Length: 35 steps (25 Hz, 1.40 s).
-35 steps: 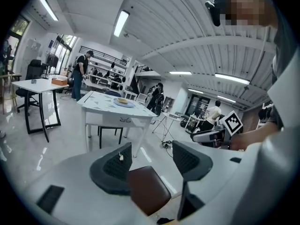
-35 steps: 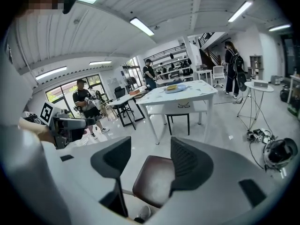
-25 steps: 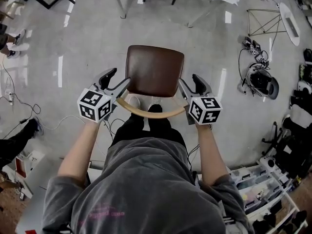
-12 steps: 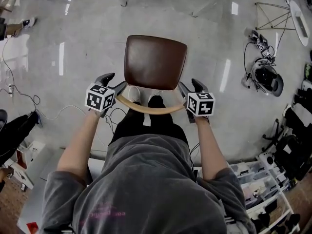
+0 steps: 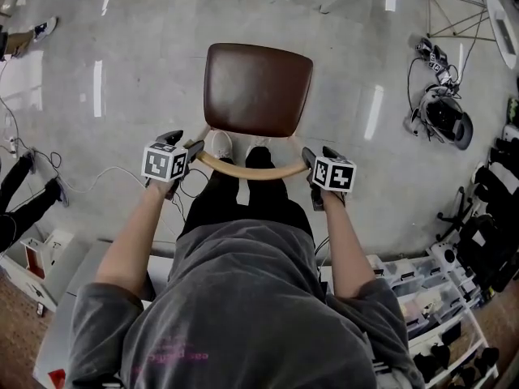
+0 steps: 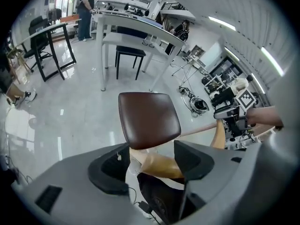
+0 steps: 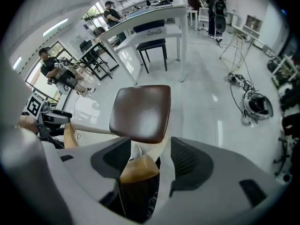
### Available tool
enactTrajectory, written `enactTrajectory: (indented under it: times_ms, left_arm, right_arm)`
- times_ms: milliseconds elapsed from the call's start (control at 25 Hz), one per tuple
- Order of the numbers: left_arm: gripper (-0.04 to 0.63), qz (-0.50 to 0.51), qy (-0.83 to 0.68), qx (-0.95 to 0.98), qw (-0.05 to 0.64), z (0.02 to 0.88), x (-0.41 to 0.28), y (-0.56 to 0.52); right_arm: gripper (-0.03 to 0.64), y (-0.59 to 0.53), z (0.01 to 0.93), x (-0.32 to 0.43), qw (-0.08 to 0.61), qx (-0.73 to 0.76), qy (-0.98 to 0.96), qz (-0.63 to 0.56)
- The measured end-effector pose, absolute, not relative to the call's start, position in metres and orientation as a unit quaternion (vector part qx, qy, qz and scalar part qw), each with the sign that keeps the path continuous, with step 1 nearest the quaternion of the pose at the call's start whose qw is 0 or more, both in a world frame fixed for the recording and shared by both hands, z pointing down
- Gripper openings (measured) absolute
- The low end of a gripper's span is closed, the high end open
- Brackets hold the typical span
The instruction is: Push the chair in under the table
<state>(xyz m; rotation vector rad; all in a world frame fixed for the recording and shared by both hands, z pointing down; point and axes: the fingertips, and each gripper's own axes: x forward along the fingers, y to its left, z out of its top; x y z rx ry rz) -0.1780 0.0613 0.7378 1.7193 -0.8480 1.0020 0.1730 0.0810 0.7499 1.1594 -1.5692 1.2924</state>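
Observation:
The chair has a brown seat [image 5: 258, 89] and a curved pale wooden backrest [image 5: 251, 168]; it stands on the grey floor in front of me. My left gripper [image 5: 188, 148] is at the backrest's left end. Its jaws have just been opening, and the wood [image 6: 157, 165] lies between them in the left gripper [image 6: 150, 165] view. My right gripper [image 5: 312, 162] is at the right end, open, with the rail's end [image 7: 138, 168] between its jaws and a gap beside it. The white table [image 6: 126, 25] stands beyond the chair, a black stool [image 6: 129, 55] under it.
A helmet-like device with cables [image 5: 442, 120] lies on the floor to the right. A storage cart [image 5: 422, 298] stands at the lower right. Someone's legs [image 5: 24, 201] and loose cables are at the left. A person [image 6: 86, 8] stands far behind the table.
Both grippers have sunk and come nearer to me, from beside the seat to the two ends of the backrest. The chair now shows higher in the head view.

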Motion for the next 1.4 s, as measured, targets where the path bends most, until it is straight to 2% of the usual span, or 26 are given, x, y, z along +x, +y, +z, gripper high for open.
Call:
enactTrajectory:
  times_ms: [400,600,800,960,1160,1400]
  left_arm:
    - [0.297,0.331,-0.377,0.653,0.568,0.757,-0.178,0.072]
    - [0.265,0.292,-0.381,0.609,0.631,0.765,-0.169,0.076]
    - [0.268,0.274,-0.396,0.584,0.654,0.771,-0.167,0.076]
    - [0.265,0.289,-0.401,0.542,0.679,0.779,-0.168,0.078]
    - [0.266,0.256,-0.393,0.455,0.757,0.788,-0.165,0.094]
    - [0.262,0.235,-0.394,0.434,0.776,0.790,-0.163,0.100]
  right_arm:
    - [0.250,0.098,0.767,0.167,0.318,0.488,-0.560,0.589]
    - [0.249,0.103,0.775,0.160,0.296,0.489,-0.537,0.620]
    - [0.249,0.103,0.782,0.156,0.279,0.487,-0.530,0.635]
    - [0.249,0.102,0.790,0.156,0.294,0.483,-0.509,0.649]
    - [0.249,0.110,0.804,0.153,0.317,0.473,-0.473,0.672]
    - [0.249,0.115,0.810,0.153,0.311,0.469,-0.460,0.686]
